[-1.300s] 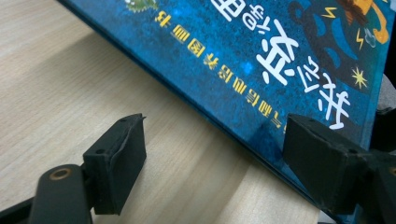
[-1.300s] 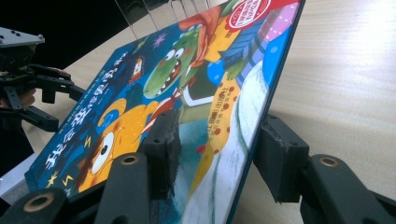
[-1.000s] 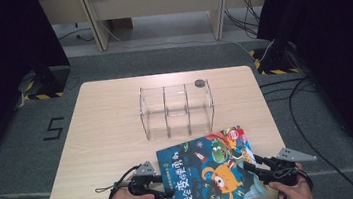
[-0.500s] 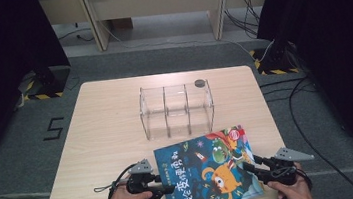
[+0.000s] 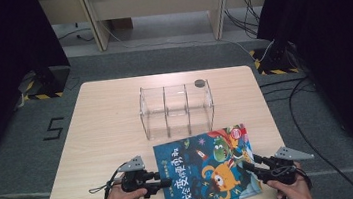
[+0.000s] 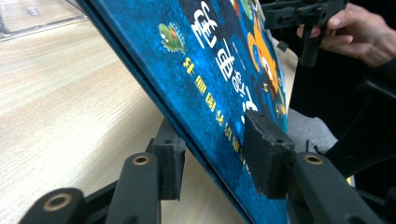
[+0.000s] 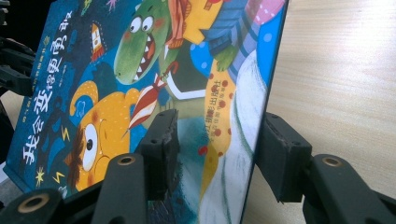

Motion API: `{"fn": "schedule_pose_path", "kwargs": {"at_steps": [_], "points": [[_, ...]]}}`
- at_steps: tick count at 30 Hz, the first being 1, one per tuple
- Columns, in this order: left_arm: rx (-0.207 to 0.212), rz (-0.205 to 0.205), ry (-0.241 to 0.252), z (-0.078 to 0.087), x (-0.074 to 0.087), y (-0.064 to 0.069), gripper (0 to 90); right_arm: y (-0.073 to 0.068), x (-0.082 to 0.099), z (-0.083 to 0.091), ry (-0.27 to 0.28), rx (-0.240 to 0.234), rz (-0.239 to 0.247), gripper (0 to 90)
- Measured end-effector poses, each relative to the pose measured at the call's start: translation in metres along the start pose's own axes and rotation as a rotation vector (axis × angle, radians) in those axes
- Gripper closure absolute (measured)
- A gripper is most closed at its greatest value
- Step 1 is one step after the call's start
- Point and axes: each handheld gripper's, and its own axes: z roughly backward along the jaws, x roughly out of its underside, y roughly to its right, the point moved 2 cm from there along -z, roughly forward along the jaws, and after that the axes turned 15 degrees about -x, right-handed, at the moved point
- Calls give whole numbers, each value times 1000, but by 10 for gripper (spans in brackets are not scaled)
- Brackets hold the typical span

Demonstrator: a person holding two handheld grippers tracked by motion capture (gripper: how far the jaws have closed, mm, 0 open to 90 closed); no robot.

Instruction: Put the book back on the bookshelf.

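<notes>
The left claw (image 5: pixel 166 183) had just been closing on the picture book (image 5: pixel 207 170), whose spine edge stood between its jaws. In the left gripper view one pad (image 6: pixel 267 157) pressed flat on the blue cover and the other sat against the underside, so this claw was clenched on the book's left edge. By my reading that gave the person a hold on both sides, which a lift toward the clear acrylic organizer (image 5: pixel 176 108) would need.

The book lay tilted at the near edge of the table (image 5: pixel 108 137), its left side raised off the wood, just in front of the organizer and apart from it.

At the right, the right claw (image 5: pixel 249 164) straddled the book's right edge. One pad touched the cover; the other stood just off the underside, so whether it truly gripped I could not tell.
</notes>
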Motion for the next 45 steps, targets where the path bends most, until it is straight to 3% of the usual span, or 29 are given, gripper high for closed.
{"fn": "schedule_pose_path", "kwargs": {"at_steps": [4, 5, 11, 14, 23, 24, 28, 32, 35, 39, 41, 43, 45], "points": [[28, 27, 22, 3, -2, 1, 622, -1, 0, 0, 3, -2, -5, 484], [48, 38, 34, 6, -4, 3, 638, -3, 0, -1, -12, 6, 8, 441], [67, 46, 60, 9, -7, 6, 659, -2, -1, -1, -13, 5, 0, 432], [90, 80, 84, 11, -10, 8, 681, -2, 0, 0, -6, -1, -18, 420], [101, 71, 113, 15, -20, 18, 687, 0, 1, 0, 4, -19, -54, 381], [100, 82, 119, 13, -21, 18, 687, 0, 1, 0, 11, -18, -77, 378], [130, 93, 92, 6, -22, 21, 686, 0, 1, 0, 7, -17, -93, 373], [130, 104, 93, 3, -25, 24, 689, -1, 2, -2, 11, -24, -116, 367], [114, 136, 105, 1, -31, 24, 697, 1, 1, -1, 16, -16, -137, 363], [105, 159, 92, -1, -34, 25, 704, -2, 0, 0, -4, 16, -106, 327], [101, 179, 93, -1, -35, 27, 703, -4, -1, 1, -17, 72, -76, 317], [84, 178, 84, -1, -36, 27, 691, -6, -2, 2, -25, 96, -57, 309], [83, 211, 71, -2, -34, 25, 682, -11, -4, 5, -5, 98, -42, 307]]}}
